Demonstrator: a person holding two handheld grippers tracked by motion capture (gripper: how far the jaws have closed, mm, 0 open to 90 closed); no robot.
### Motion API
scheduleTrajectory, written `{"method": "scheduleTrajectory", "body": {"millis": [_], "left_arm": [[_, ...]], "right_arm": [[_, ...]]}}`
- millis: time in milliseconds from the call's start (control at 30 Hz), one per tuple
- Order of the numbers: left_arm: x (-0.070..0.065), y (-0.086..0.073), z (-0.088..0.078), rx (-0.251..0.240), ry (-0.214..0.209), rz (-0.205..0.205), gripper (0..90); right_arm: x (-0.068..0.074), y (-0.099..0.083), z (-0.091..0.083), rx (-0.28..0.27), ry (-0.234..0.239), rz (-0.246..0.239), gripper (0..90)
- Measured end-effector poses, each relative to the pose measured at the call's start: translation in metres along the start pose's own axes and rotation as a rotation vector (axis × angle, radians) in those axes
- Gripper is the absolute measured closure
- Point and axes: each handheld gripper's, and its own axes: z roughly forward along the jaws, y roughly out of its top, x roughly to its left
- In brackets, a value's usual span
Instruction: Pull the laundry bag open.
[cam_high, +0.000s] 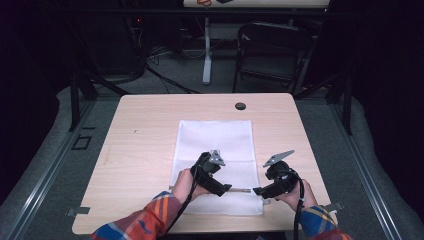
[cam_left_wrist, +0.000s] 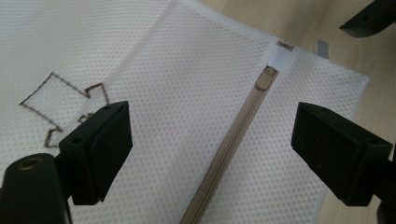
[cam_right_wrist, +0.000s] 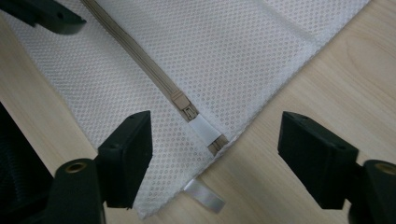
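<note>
White mesh zippered laundry bag (cam_high: 216, 162) lies flat on the light wooden surface (cam_high: 140, 150), its beige zipper (cam_right_wrist: 140, 58) along the near edge. The left claw (cam_left_wrist: 210, 154) hovers released over the zipper. The right claw (cam_right_wrist: 215, 154), also released, straddles the zipper's end (cam_right_wrist: 189, 112).

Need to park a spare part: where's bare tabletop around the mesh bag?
Bare wood left of the mesh laundry bag out to the table edge, a band between the bag's far edge and the black grommet, and a narrower strip on its right. The near edge is crowded: both tongs at the zipper.
</note>
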Motion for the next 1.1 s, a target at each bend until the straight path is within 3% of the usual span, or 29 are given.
{"method": "scheduleTrajectory", "body": {"millis": [133, 367, 400, 433, 700, 833, 1100], "left_arm": [[-0.009, 0.007, 0.011, -0.013, -0.021, 0.038, 13.5], [-0.016, 0.012, 0.03, -0.017, -0.085, 0.054, 17.1], [-0.017, 0.012, 0.032, -0.02, -0.104, 0.055, 18.6], [-0.018, 0.013, 0.033, -0.009, -0.096, 0.066, 20.4], [-0.025, 0.014, 0.048, -0.007, -0.148, 0.116, 44.3], [-0.027, 0.015, 0.053, 0.0, -0.15, 0.136, 52.7], [-0.025, 0.017, 0.062, 0.005, -0.182, 0.134, 61.8]], "right_arm": [[0.0, 0.0, 0.001, 0.007, 0.013, -0.005, 41.5], [0.0, 0.0, 0.002, 0.004, 0.016, -0.012, 56.5], [0.0, 0.0, 0.003, 0.009, 0.019, -0.017, 58.8], [0.0, 0.0, 0.003, 0.012, 0.024, -0.021, 60.3], [0.0, -0.001, 0.008, 0.015, 0.027, -0.025, 75.0], [-0.001, -0.002, 0.012, 0.028, 0.028, -0.023, 80.4], [0.0, -0.001, 0.018, 0.026, 0.019, -0.012, 88.2]]}}
